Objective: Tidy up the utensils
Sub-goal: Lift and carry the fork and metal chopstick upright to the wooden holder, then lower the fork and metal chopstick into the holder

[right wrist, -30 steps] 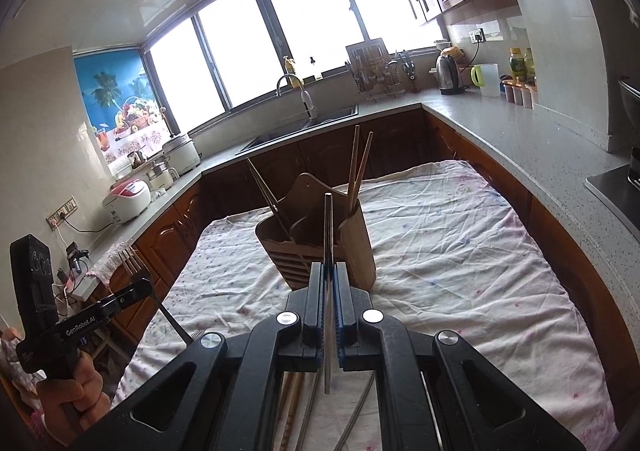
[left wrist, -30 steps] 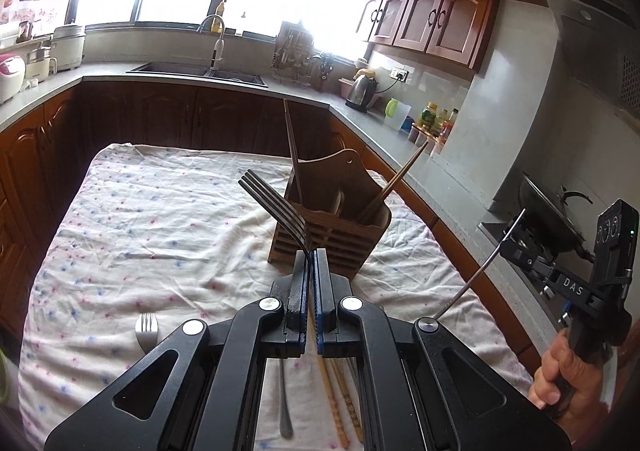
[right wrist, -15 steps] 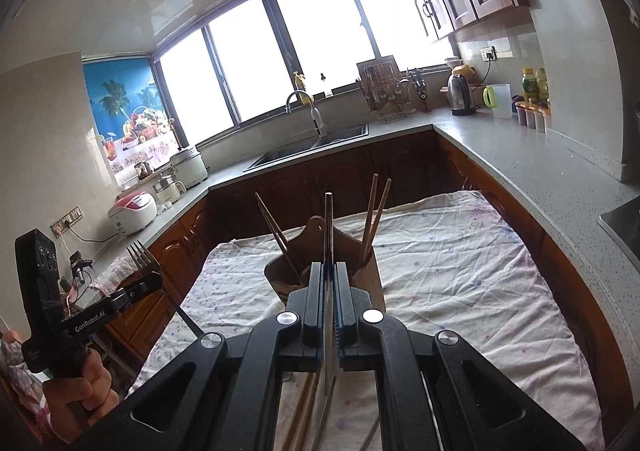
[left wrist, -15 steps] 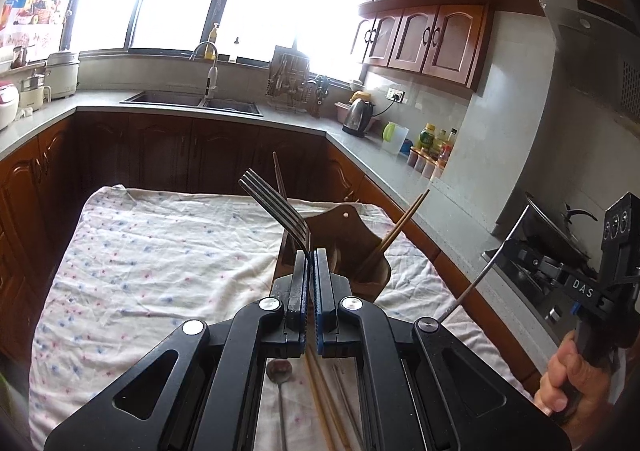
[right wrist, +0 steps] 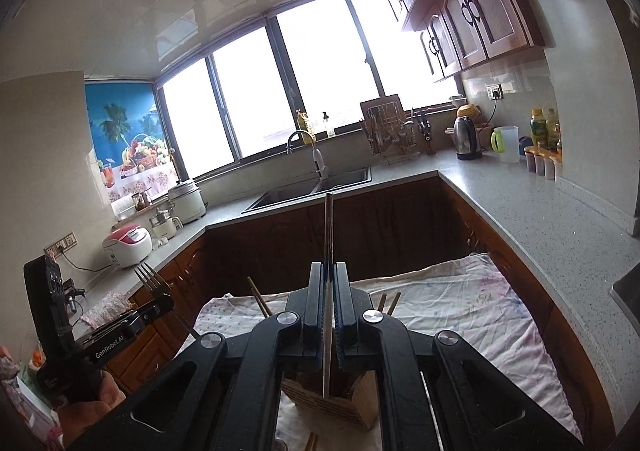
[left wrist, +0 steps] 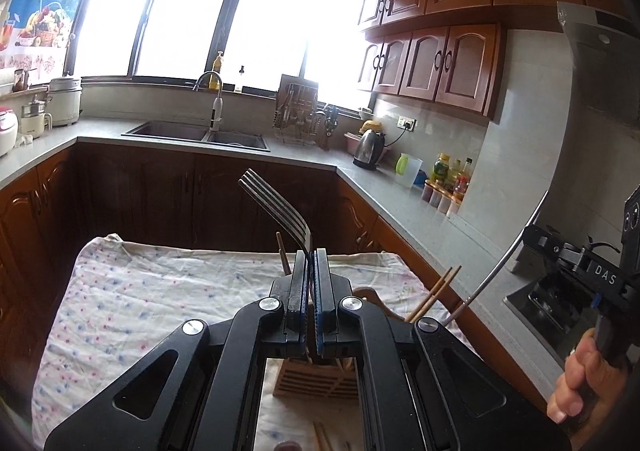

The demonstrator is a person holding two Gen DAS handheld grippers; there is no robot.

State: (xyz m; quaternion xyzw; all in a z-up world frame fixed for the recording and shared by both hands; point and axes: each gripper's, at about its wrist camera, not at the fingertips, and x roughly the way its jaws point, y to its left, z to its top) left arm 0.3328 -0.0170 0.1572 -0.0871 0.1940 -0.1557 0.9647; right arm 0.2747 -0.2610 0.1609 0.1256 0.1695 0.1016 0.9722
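Nearest the left wrist camera, the left gripper (left wrist: pixel 309 263) has its fingers (left wrist: pixel 298 279) pinched tight on a fork (left wrist: pixel 276 207), whose prongs lean up toward eleven o'clock. At four o'clock a hand (left wrist: pixel 576 383) grips the right gripper (right wrist: pixel 329 279); it is clamped on a thin metal utensil (right wrist: pixel 328 235), seen edge-on, which stands almost straight up at twelve. Just below both tools sits a wooden utensil holder (left wrist: pixel 316 379) on the flowered cloth (left wrist: pixel 132 299), with chopsticks (left wrist: pixel 434 293) poking out toward one o'clock. Beyond the cloth, at eleven o'clock, the sink (left wrist: pixel 196 133) lies under bright windows, and a kettle (left wrist: pixel 370 145) stands at one o'clock.
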